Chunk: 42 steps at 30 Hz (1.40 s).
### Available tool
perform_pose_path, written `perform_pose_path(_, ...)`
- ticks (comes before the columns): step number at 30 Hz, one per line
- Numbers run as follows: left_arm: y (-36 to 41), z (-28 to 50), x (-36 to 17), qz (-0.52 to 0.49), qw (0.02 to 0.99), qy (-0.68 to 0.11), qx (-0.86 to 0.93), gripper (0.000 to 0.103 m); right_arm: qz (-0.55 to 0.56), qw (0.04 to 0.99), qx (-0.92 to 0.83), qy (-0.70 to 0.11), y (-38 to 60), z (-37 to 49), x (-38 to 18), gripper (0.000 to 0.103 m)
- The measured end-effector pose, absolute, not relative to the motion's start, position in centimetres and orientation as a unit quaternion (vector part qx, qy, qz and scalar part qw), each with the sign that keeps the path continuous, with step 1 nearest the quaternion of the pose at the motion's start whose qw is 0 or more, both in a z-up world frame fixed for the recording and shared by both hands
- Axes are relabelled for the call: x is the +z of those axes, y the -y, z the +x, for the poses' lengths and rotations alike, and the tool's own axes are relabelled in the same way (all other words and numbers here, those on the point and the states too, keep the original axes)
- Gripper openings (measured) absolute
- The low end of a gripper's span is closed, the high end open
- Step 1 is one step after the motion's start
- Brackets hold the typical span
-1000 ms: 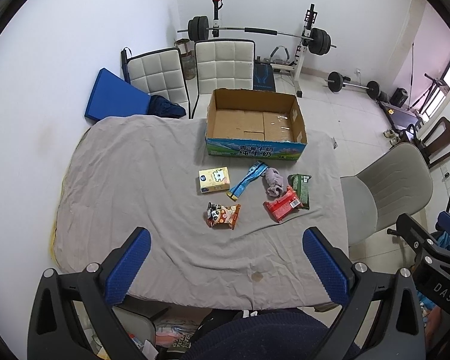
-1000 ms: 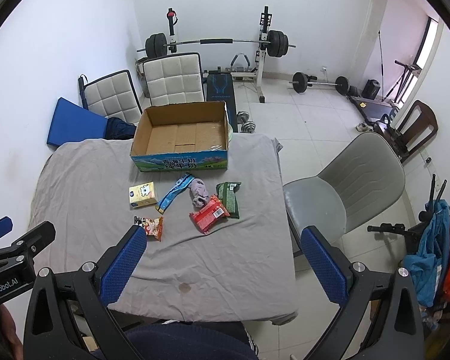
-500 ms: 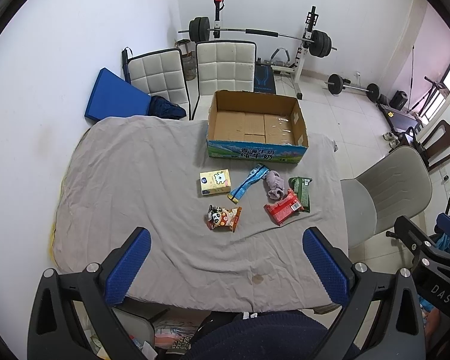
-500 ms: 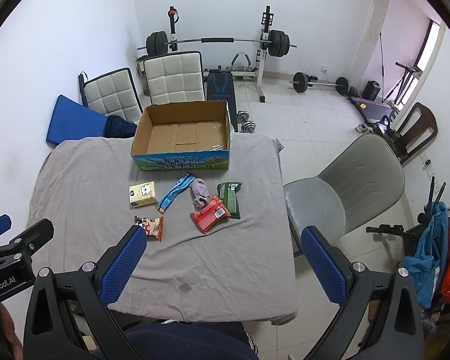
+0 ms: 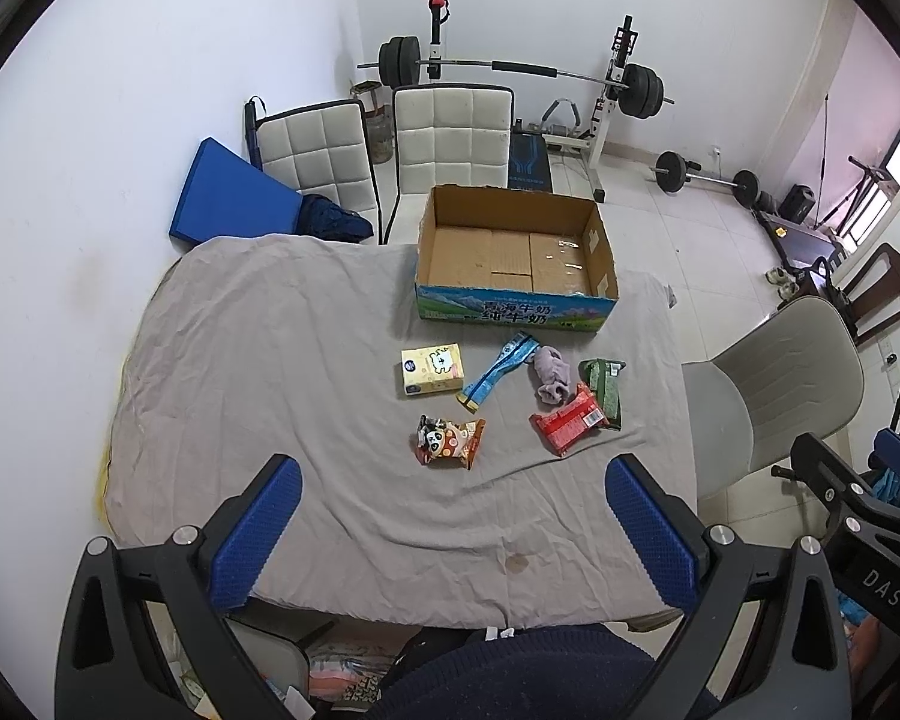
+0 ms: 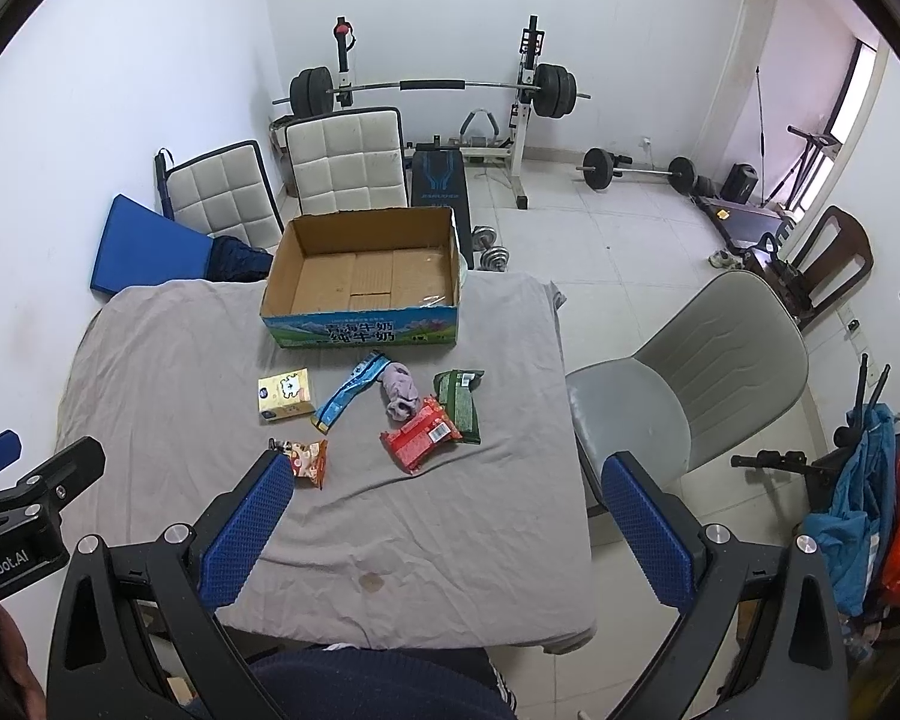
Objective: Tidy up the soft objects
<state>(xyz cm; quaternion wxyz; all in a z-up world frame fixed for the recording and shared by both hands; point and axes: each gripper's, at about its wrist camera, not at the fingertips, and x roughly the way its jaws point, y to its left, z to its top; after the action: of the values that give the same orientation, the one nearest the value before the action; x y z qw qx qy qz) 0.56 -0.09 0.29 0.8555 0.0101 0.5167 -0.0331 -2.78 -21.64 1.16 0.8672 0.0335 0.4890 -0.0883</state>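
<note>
- On the grey cloth (image 5: 258, 360) covering the table, an open cardboard box (image 5: 513, 255) is sitting at the far edge, its inside showing only bare cardboard
- Just in front of the box, six small items are lying in a loose cluster: a yellow carton (image 5: 432, 369), a blue sachet (image 5: 498, 368), a crumpled lilac cloth (image 5: 551, 381), a green packet (image 5: 605, 384), a red packet (image 5: 567, 426) and an orange panda snack bag (image 5: 450, 441)
- The lilac cloth is resting between the blue sachet and the green packet, and the red packet is overlapping the green one's near edge
- The left gripper (image 5: 453, 531) is hovering above the near edge of the table, its jaws standing wide apart and gripping nothing
- The right gripper (image 6: 447, 531) is hanging beside it, jaws likewise spread wide and gripping nothing; in its view the left blue pad (image 6: 249, 528) is covering part of the panda bag
- Beyond the table, two white padded chairs (image 6: 345, 159) and a barbell rack (image 6: 432, 87) are standing against the wall, and a grey chair (image 6: 690, 378) is sitting at the table's right side
</note>
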Motion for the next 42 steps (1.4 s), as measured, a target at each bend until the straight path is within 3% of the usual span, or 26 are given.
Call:
perform_pose_path(15, -0.4, 0.9, 0.4, 0.004, 0.855, -0.517, -0.04, 0.103, 0.034, 0.867, -0.092, -0.489, 21.6, -2.4, 1.2, 0.103)
perform_pose_path(21, -1.1, 3.3, -1.2, -0.001, 0.854, -0.52, -0.022, 0.103, 0.063, 0.853, -0.091, -0.51, 23.4, -0.1, -1.9, 0.103)
perform_pose_path(28, -3.1, 8.9, -7.7, -0.01, 0.828, -0.56, 0.017, 0.103, 0.092, 0.805, -0.094, -0.579, 26.4, 6.4, -11.5, 0.103)
perform_pose_path(42, -4.4, 17.2, -29.3, -0.037, 0.698, -0.713, 0.051, 0.103, 0.192, 0.652, -0.117, -0.724, 28.2, 16.7, -37.2, 0.103)
